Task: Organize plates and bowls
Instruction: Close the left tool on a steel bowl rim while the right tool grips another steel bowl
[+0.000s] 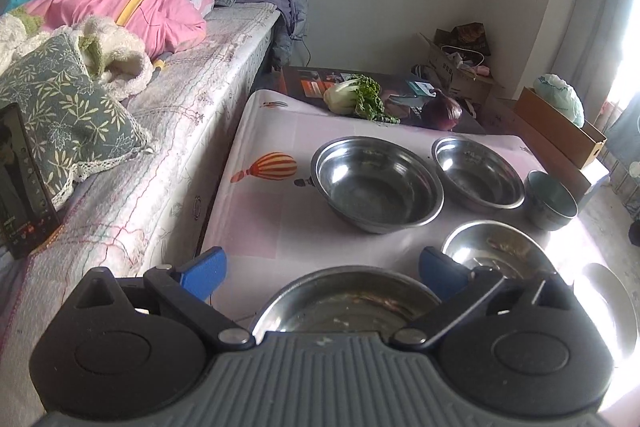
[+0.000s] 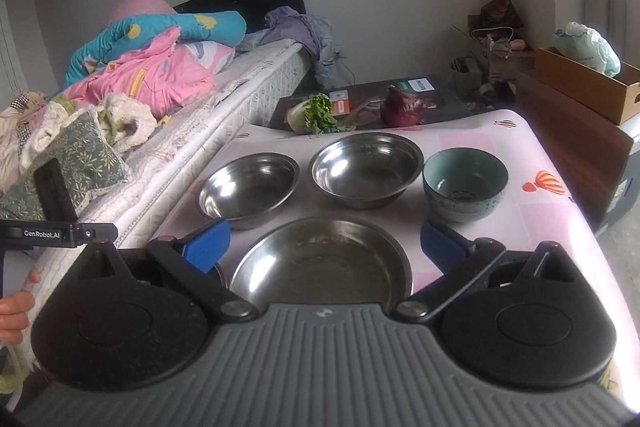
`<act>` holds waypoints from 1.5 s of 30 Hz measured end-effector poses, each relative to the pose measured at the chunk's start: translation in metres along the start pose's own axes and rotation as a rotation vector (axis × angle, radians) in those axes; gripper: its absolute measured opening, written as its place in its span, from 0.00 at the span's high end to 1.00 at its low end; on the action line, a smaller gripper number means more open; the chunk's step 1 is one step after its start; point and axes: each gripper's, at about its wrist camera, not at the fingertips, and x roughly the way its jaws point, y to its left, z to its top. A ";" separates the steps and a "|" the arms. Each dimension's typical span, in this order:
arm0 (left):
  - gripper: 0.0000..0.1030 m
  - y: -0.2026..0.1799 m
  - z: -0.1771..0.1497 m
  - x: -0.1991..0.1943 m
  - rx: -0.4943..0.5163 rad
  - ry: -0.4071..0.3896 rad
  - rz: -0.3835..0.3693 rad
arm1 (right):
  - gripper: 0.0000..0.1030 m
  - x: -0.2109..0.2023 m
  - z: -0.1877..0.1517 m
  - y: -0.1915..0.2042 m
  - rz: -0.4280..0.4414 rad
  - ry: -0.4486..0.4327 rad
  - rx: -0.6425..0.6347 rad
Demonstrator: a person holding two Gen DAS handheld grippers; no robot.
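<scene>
Both hand-held grippers hover low over the near edge of a table covered with a pink cloth (image 2: pixel 532 223) printed with hot-air balloons, each pointing forward and slightly downward across the dishes. The left gripper (image 1: pixel 322 277) has its blue-tipped fingers (image 1: pixel 208 269) spread wide and grips nothing; a shallow steel dish (image 1: pixel 344 303) lies on the cloth directly below the gap between them. The right gripper (image 2: pixel 325 247) is likewise spread wide and empty, with a shallow steel plate (image 2: pixel 320 263) lying beneath its gap. In the right wrist view, part of a hand (image 2: pixel 14 307) shows at the near left edge, wrapped around the black handle of the other gripper. Across the far row, from left to right in that view, sit a steel bowl (image 2: pixel 248 189), a second steel bowl (image 2: pixel 366 167) and a pale teal ceramic bowl (image 2: pixel 464 187), each standing upright and apart from its neighbours. The left wrist view also shows a white plate (image 1: pixel 612 307) at the near right, washed out by glare. Beyond the bowls, on a dark board at the far end, lie a leafy green vegetable (image 2: pixel 316 115) and a red onion (image 2: pixel 402 109). A bed (image 2: pixel 224 131) heaped with bright bedding runs along the table's left side.
</scene>
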 end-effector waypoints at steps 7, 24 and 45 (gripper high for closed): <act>0.05 0.012 0.050 0.073 -0.022 0.126 -0.071 | 0.21 0.112 0.051 -0.007 0.133 0.159 0.088; 0.55 0.002 0.082 0.175 -0.010 0.303 0.009 | 0.77 0.274 0.043 -0.004 0.158 0.485 0.219; 0.85 0.020 0.071 0.170 -0.056 0.379 -0.007 | 0.88 0.287 0.035 -0.002 0.219 0.528 0.225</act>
